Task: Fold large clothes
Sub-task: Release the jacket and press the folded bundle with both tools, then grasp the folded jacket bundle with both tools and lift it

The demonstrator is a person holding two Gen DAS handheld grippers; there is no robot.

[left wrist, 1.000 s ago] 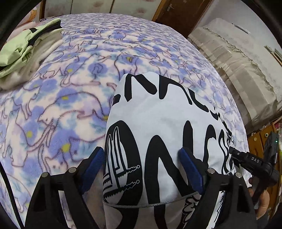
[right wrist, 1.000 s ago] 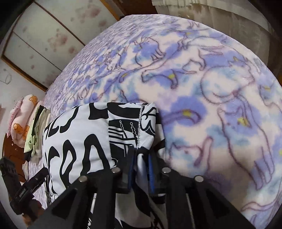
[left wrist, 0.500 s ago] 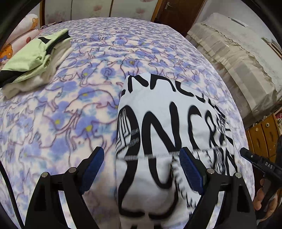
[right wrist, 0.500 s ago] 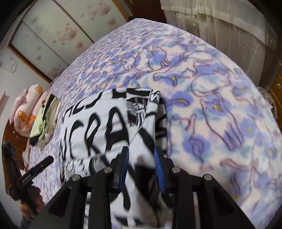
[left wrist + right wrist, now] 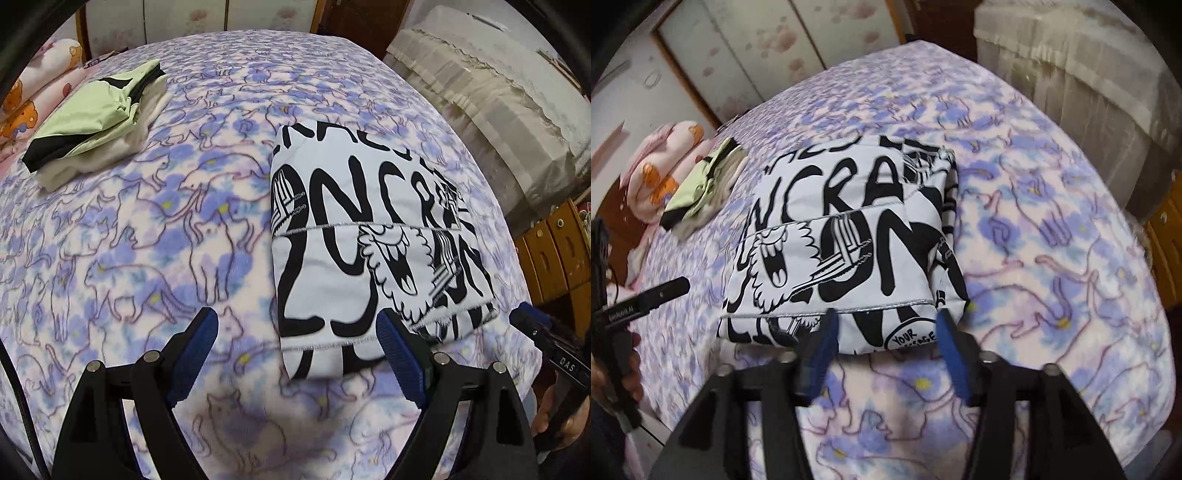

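The black-and-white shirt (image 5: pixel 369 240) lay folded on the cat blanket (image 5: pixel 129 240), in the middle right of the left view. The left gripper (image 5: pixel 299 350) had its fingers spread wide, holding nothing. The right gripper (image 5: pixel 886 350) was wide too, near the shirt's edge.

Beyond the blue-padded jaws lies a white garment (image 5: pixel 369 236) with bold black lettering. The blanket (image 5: pixel 147 240) under them is pink with purple cats

A cat-print blanket (image 5: pixel 147 258) covers the bed; wooden drawers (image 5: pixel 550 251) stand beside it.
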